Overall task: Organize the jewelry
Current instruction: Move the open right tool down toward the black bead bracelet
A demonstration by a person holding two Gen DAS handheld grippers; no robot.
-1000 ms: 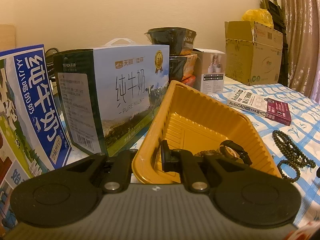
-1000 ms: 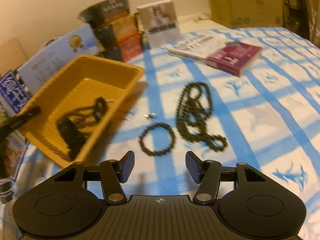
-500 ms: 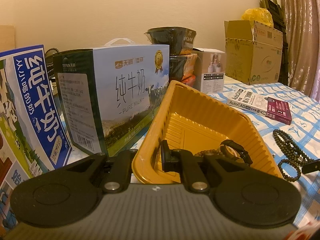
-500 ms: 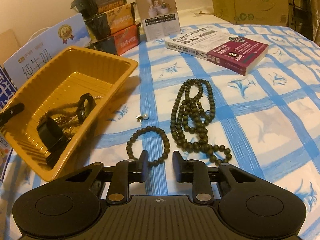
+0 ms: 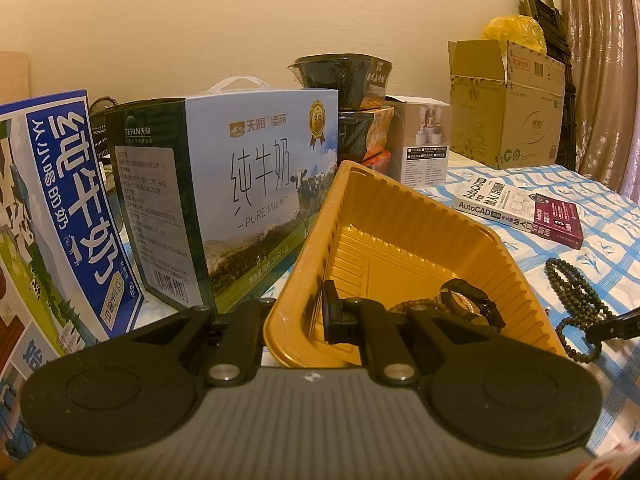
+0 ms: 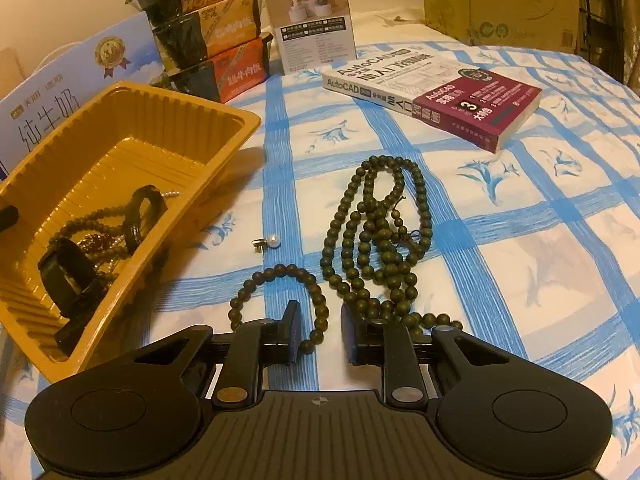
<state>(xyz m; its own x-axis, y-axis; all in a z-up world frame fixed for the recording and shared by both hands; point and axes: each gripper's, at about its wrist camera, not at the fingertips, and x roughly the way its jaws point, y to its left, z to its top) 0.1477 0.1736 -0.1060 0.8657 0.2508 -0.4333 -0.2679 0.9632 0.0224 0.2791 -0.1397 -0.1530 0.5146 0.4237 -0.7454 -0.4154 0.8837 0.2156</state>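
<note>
My left gripper (image 5: 298,316) is shut on the near rim of the yellow tray (image 5: 400,232), which holds a black watch (image 5: 472,304) and beaded strings. In the right wrist view the tray (image 6: 168,120) sits at the left with the watch (image 6: 68,276) inside. A small dark bead bracelet (image 6: 276,300) lies on the blue checked cloth, its near right side between the fingers of my right gripper (image 6: 320,336), which is open. A long dark bead necklace (image 6: 380,240) lies just right of it. A pearl earring (image 6: 269,241) lies beyond the bracelet.
Milk cartons (image 5: 240,184) stand left of the tray. Stacked food bowls (image 6: 204,28) and a white box (image 6: 316,28) stand behind it. An AutoCAD book (image 6: 440,96) lies at the back right. A cardboard box (image 5: 508,104) stands at the far edge.
My right gripper moved forward and down to the small bracelet, narrowing its fingers around the bracelet's near side. The left gripper and the tray have not moved.
</note>
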